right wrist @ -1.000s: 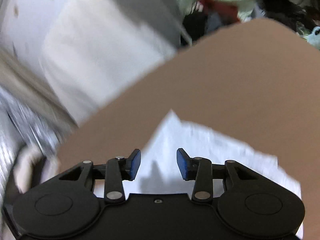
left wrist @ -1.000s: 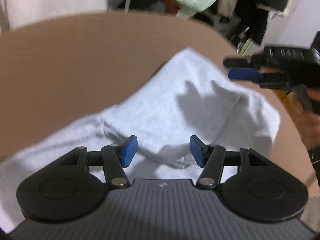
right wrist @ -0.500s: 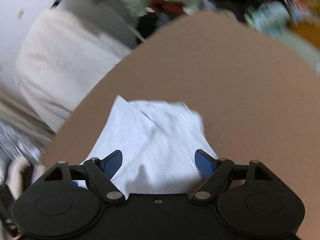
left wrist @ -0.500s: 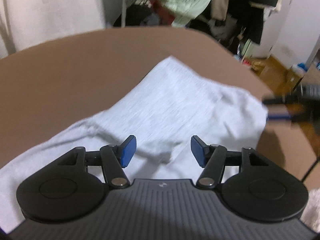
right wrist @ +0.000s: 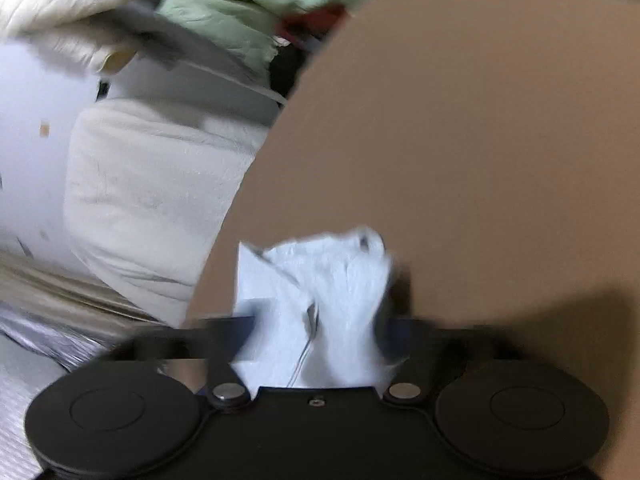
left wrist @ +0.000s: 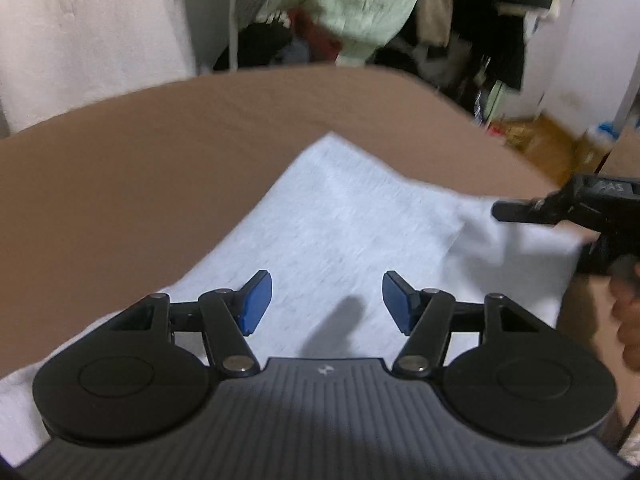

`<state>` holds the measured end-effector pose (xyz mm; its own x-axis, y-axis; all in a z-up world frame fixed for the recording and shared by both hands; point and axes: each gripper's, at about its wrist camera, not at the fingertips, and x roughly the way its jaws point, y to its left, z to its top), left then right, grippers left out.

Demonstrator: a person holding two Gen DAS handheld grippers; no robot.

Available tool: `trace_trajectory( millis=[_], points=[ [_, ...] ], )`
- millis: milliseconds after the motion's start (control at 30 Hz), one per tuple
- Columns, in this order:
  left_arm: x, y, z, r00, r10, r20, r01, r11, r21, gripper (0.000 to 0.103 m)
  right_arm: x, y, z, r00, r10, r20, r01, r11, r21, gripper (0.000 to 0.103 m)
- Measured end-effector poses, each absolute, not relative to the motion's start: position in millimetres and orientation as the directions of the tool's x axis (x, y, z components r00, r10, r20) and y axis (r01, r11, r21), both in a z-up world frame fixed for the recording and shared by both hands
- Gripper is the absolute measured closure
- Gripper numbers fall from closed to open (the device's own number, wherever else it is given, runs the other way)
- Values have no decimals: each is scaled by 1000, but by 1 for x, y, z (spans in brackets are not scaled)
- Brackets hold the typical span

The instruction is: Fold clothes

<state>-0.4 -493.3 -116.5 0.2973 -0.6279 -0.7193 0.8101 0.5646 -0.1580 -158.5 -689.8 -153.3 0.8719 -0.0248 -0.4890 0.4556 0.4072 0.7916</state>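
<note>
A light grey garment lies spread on a brown table. My left gripper is open, hovering just above the cloth near its front part, holding nothing. My right gripper shows at the right edge of the left wrist view, over the garment's right corner. In the right wrist view the right gripper is blurred by motion, its jaws spread wide on either side of a bunched fold of the garment. The cloth sits between the fingers; the pads do not press it.
Beyond the table's far edge hang a pale green fleece and dark clothes. A white padded cover stands to the table's left. A wooden floor shows at the right.
The right gripper has swung in low over the garment's right corner and now straddles a bunched fold. The left gripper has stayed open over the cloth, which looks flatter than before.
</note>
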Motion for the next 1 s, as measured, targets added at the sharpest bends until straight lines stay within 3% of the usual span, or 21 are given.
trace_trajectory(
  millis=[167,367,567,767,1000],
  points=[
    [1,-491,-133,112,-680,-725,788,505,-352,36,-163,-678,-144,835,-138,-533,519,520,678,96],
    [-5,-500,-143,137,-649,-748,803,516,-300,36,-162,-679,-161,847,-125,-516,515,434,740,96],
    [1,-463,-117,130,-691,-711,777,516,-360,36,-136,-651,-109,868,-125,-480,444,627,640,95],
    [28,-410,-115,165,-715,-679,657,593,-465,36,-116,-607,-61,887,-72,-457,329,792,514,95],
    [42,-315,-80,248,-822,-513,565,553,-612,36,-96,-521,-16,907,181,-381,-14,915,403,95]
  ],
)
